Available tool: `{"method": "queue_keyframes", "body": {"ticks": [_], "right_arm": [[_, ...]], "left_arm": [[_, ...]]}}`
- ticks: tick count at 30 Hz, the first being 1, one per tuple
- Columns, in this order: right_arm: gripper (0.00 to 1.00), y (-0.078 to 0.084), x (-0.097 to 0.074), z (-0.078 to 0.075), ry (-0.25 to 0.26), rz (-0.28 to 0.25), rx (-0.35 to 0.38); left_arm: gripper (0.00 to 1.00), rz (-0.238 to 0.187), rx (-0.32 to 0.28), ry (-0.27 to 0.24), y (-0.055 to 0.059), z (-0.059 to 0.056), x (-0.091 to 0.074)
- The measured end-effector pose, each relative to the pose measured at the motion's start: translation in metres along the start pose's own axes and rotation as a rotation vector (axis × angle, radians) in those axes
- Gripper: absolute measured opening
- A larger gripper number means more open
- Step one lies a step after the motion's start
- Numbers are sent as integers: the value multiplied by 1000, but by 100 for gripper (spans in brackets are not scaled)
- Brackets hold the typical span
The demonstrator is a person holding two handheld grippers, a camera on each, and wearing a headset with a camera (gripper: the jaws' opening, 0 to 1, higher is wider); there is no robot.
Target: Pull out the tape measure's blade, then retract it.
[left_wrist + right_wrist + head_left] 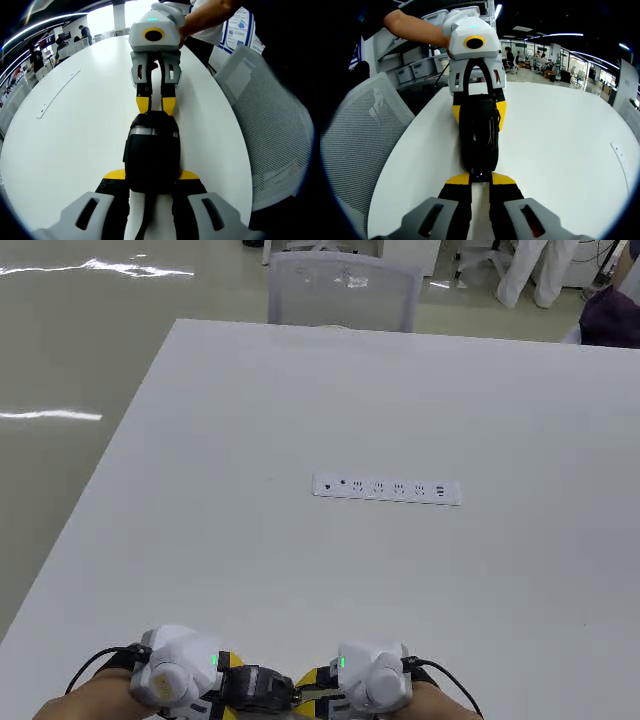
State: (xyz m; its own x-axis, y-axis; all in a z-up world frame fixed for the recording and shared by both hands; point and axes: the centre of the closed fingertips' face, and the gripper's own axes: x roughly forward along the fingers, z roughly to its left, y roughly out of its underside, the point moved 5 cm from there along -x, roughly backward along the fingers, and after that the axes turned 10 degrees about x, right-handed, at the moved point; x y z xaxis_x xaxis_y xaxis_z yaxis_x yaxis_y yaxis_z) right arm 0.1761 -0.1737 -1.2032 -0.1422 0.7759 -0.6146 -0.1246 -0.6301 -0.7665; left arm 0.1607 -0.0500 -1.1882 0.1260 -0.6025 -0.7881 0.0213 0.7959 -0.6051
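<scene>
The black, rounded plastic tape measure (152, 160) sits clamped between the yellow-tipped fingers (116, 175) of the left gripper (152, 175), low over the smooth white table (400, 400). Its case is matte, with a glossy pale band across the top just ahead of those fingers. A thin dark strap (145, 220) trails back from it between the fingers' grey bases.

The case's long axis runs straight out from the left fingers toward the right gripper (156, 104), and its mouth end points that way. In the right gripper view the tape measure (479, 135) shows edge-on as a narrow black oval. The left gripper (478, 112) pinches its far half from both sides.

The right gripper (480, 179) has its fingers (457, 179) clenched, yellow tips nearly together, on a small black tab (480, 176) at the case's mouth. These tips sit just beside the case, and no length of blade can be made out between them and it.

In the head view the tape measure (260, 688) lies between the left gripper (235, 685) and the right gripper (312, 687).

Well beyond both sets of fingers, a long flat white power strip (387, 489) lies in the table. Past the far edge stands a grey chair (343, 290) with a fine mesh back.
</scene>
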Motion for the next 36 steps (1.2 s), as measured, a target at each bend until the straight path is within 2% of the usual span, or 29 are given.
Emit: {"method": "queue_keyframes", "body": {"ticks": [36], "right_arm": [[10, 7, -14, 0, 4, 15, 21]], "left_arm": [[28, -2, -6, 5, 1, 0, 0]]}}
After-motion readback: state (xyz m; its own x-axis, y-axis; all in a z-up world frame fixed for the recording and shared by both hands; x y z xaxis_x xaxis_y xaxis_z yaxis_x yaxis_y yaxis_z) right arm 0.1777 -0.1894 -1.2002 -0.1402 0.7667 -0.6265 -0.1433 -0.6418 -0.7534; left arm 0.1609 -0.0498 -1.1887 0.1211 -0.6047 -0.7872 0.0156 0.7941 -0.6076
